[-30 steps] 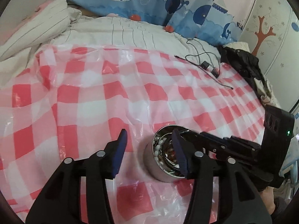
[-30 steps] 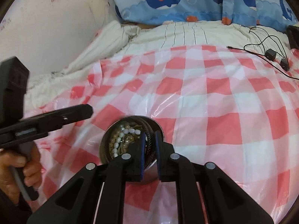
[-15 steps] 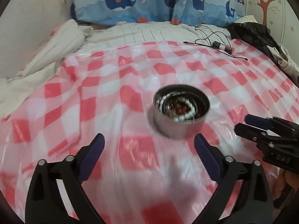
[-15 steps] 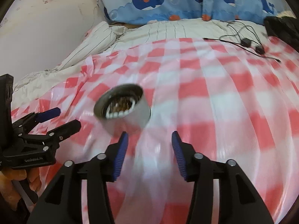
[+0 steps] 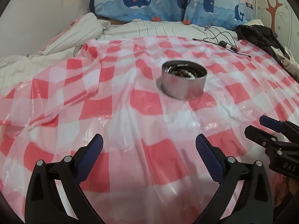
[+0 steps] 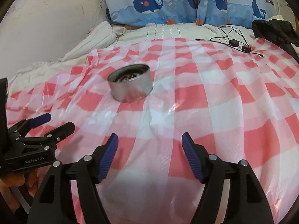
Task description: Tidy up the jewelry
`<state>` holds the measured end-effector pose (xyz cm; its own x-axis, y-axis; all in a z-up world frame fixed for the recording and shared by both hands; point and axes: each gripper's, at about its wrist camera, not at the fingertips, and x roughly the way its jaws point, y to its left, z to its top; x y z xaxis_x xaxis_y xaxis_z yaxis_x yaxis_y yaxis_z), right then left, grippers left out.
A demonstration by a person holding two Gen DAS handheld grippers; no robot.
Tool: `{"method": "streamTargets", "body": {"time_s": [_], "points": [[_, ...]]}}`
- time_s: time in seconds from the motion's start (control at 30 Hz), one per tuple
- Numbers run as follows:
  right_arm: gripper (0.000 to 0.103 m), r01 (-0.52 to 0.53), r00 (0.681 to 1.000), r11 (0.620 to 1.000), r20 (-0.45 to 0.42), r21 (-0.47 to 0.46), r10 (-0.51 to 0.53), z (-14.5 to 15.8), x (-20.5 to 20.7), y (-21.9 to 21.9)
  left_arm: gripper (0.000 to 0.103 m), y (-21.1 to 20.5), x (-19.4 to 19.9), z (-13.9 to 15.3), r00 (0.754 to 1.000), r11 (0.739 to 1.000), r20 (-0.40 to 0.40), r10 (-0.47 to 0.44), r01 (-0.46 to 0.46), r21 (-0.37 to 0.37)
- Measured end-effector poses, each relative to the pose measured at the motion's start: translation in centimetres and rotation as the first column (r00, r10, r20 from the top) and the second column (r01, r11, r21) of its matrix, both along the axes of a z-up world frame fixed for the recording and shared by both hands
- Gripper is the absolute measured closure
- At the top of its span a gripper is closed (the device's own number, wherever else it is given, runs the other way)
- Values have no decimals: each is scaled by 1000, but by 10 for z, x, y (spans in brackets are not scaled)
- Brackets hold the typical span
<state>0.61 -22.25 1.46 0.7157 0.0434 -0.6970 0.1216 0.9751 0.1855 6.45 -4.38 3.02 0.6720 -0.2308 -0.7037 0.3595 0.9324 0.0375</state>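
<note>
On the pink-and-white checked plastic sheet [image 5: 119, 112] spread over the bed, a round metal tin [image 5: 184, 82] stood upright by itself, well apart from both tools. Its lid was off, and white beads [image 5: 188, 73] with some darker pieces of jewelry lay inside, seen only partly over the rim; in the right wrist view the tin [image 6: 130, 83] sat left of centre and its contents were too blurred to sort out.

Nearest the left camera, the left gripper [image 5: 149, 145] hung above the sheet with its blue-padded jaws spread wide and nothing between them but bare cloth. The right gripper [image 6: 150, 143] was likewise apart from the tin, its jaws having just been opening, with nothing caught between them. Each tool showed in the other's view: the right gripper [image 5: 261, 125] at the right edge of the left view, the left gripper [image 6: 54, 123] at the left edge of the right view, where fingers [image 6: 13, 182] of a hand wrapped its handle.

Farther off, striped white bedding [image 5: 158, 29] ran up to whale-print pillows [image 5: 145, 1] against the wall. Black cables with small adapters [image 6: 233, 41] lay at the far right edge of the sheet, beside a dark garment [image 6: 274, 31].
</note>
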Motion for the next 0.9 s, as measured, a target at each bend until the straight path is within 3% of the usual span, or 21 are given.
{"method": "streamTargets", "body": {"time_s": [0.23,0.6,0.9], "points": [[25,7,998,1000,-64,1,-7,-13,5,-1,8,10,-6,-11,998,999,-38,46,-47,-16],[8,21,995,997,-94,-79,-28,-18,-16,14,8,16,-18,-23,997,999,-74,18,-20,-26],[7,27,996,997,-79,-76,-33,-17,-20,13,8,16,-16,-26,996,999,-83,19,-22,-33]]}}
